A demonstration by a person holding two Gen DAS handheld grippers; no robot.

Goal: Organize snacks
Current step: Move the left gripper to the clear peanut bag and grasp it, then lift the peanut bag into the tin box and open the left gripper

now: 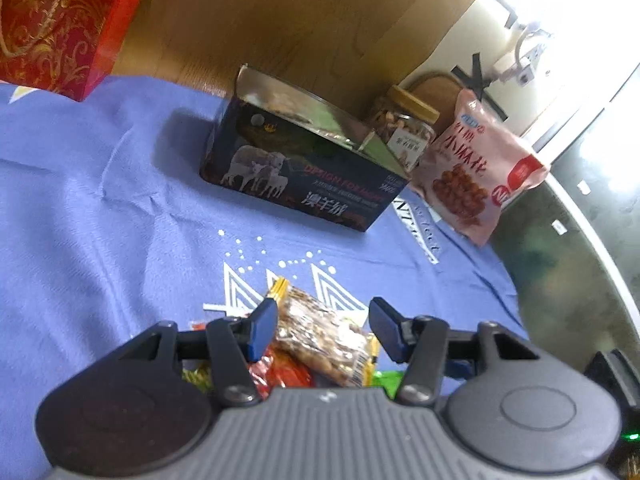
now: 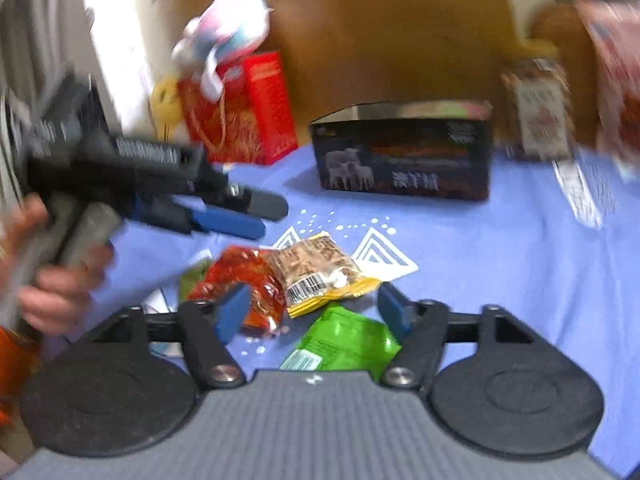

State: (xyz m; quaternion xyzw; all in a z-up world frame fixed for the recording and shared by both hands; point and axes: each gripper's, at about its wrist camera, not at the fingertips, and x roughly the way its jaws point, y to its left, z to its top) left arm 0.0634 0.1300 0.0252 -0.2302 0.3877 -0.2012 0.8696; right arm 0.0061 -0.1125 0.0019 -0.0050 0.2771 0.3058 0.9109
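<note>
Left wrist view: fairly sharp; blown-out white glare top right corner, washing out wall socket [image 1: 524, 66]. Dark box [image 1: 304, 164] casts soft shadow leftward on blue cloth [image 1: 100, 200]. Fisheye bends cloth's right edge into arc.
Right wrist view: heavy motion blur, worst at edges; jar [image 2: 538, 108] and plush toy [image 2: 228, 36] smeared. Bright window strip upper left. Snack packets [image 2: 316, 272] at centre moderately legible.

packets [image 2: 320, 276] before box [image 2: 404, 152]; jar [image 1: 404, 128] behind box
</note>
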